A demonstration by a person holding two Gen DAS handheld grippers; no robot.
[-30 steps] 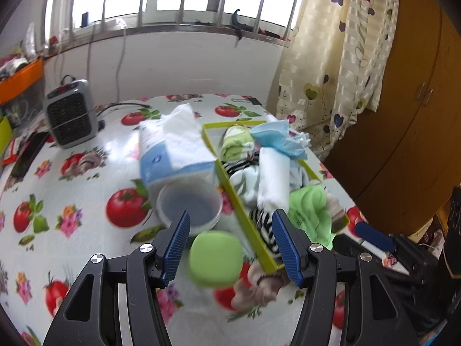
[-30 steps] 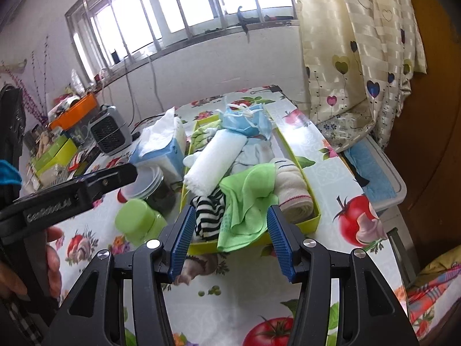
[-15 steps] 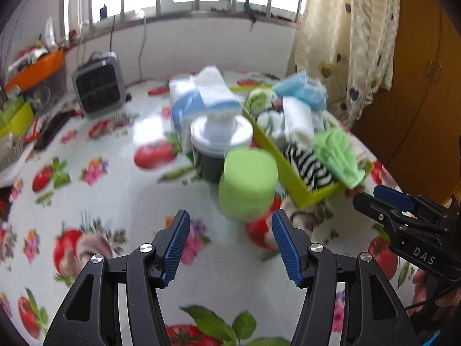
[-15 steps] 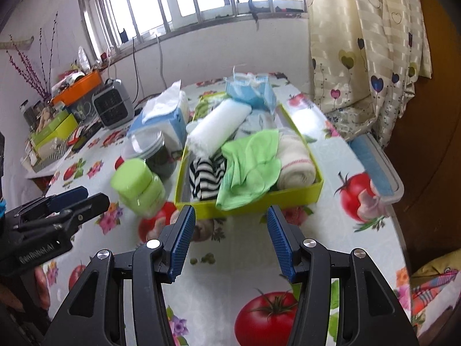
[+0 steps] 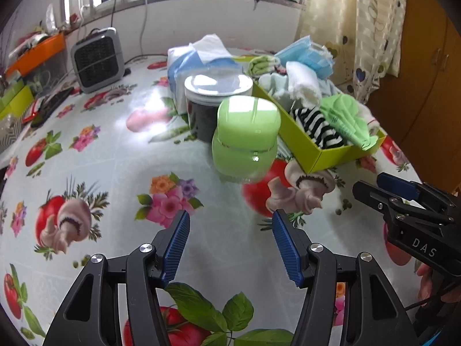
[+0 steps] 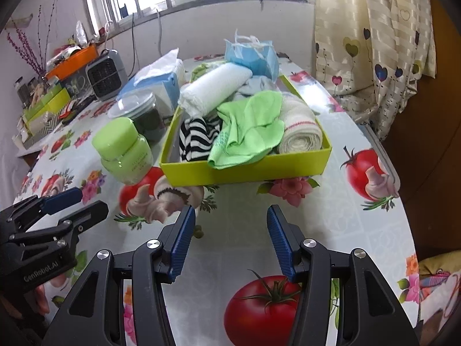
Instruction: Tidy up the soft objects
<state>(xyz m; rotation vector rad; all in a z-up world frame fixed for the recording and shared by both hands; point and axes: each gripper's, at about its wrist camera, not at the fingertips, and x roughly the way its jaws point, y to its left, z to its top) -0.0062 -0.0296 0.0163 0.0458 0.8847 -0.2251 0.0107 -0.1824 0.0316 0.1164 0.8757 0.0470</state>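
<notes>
Jars crowd the left side: my left tongs [image 5: 230, 242] stand half open with nothing between them, and the green jar [image 5: 245, 141] stands near and straight ahead, touching or just beside the dark jar [image 5: 213, 106]. Reaching past could knock either over, I reckon. Right of them the cloths sit heaped in the yellow box [image 6: 245, 170]. My right tongs [image 6: 227, 239], half open too, hold nothing; tugging the green cloth [image 6: 247, 127] hanging over the rim could drag the striped one [image 6: 196, 135] out.
</notes>
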